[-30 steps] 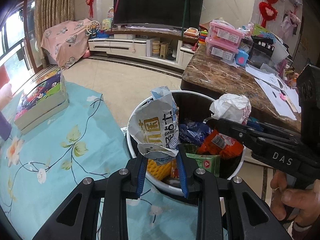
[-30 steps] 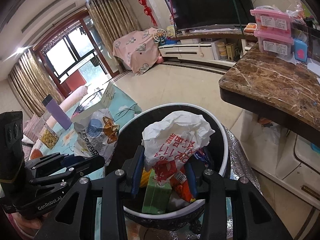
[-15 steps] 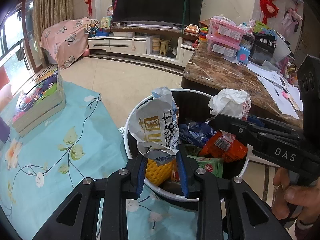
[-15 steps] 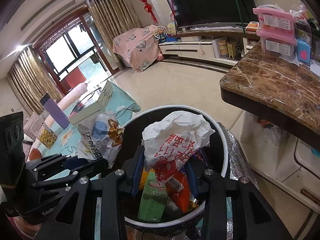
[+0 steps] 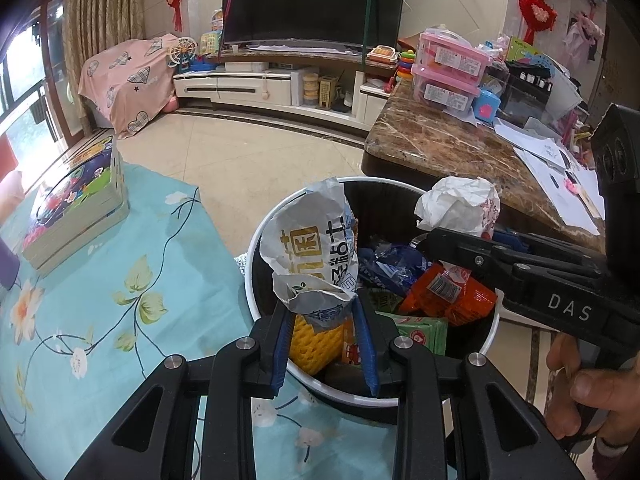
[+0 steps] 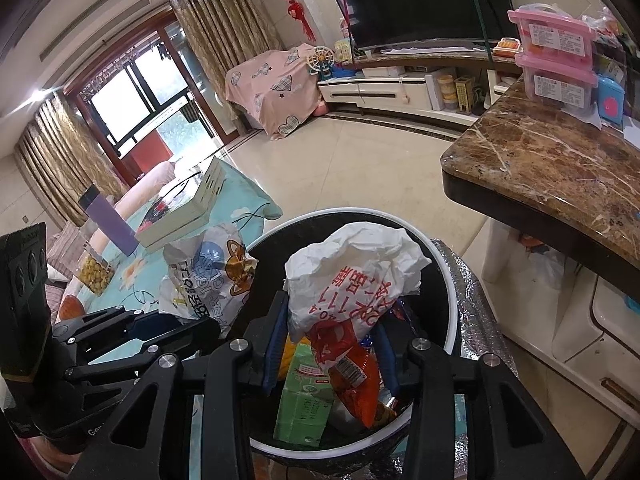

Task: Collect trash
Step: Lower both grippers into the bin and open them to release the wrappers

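Over the trash bin, which sits at the edge of the table with the teal floral cloth, I've got both tools hanging above the opening. L tool pinches the bottom of a crumpled white snack bag w/ gold print; bag stands upright above the bin's near-left rim. R tool has a crumpled white plastic bag w/ red lettering between its blue pads; its jaws are opening, and the bag's lower end is still betw. them, bulk of it sticking up over the bin's middle. Inside the bin: orange wrapper, green carton, blue wrapper, yellow foam net. In the L wrist view the R tool reaches in from the right, a hand on its grip. Book lies on the cloth well apart from the bin. Brown marble table stands just beyond the bin.
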